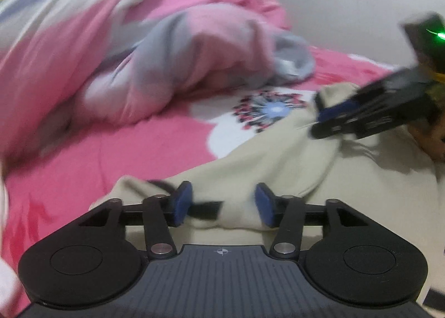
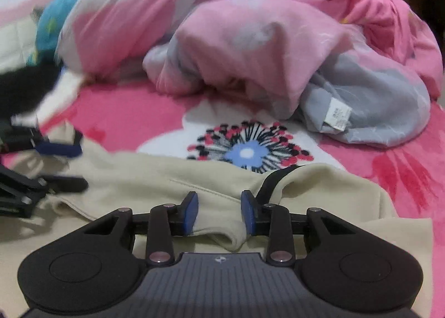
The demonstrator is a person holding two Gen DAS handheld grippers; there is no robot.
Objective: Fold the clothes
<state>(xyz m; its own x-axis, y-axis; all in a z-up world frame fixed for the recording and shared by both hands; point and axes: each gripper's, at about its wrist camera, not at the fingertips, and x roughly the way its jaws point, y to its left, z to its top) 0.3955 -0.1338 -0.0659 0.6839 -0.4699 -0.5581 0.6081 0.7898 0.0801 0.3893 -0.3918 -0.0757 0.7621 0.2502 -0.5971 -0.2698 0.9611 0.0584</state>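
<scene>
A cream garment (image 1: 278,165) (image 2: 167,179) with a black band (image 1: 205,209) (image 2: 272,181) lies spread on the bed. My left gripper (image 1: 224,204) hovers over its near edge. It is open, blue pads well apart, with cloth and band showing between them but not pressed. In the right wrist view the left gripper (image 2: 75,166) comes in from the left, fingers apart over the cream cloth. My right gripper (image 2: 219,213) has a raised fold of the cream garment spanning from pad to pad. In the left wrist view the right gripper (image 1: 322,120) lies low on the garment's far right edge.
A pink flowered bedspread (image 1: 111,145) (image 2: 125,112) covers the bed. A bundled pink-and-grey duvet (image 1: 167,54) (image 2: 264,48) with a white label (image 2: 338,117) is heaped behind the garment. At the far left lie a teal cloth (image 2: 55,23) and a blurred black-and-white shape (image 2: 25,90).
</scene>
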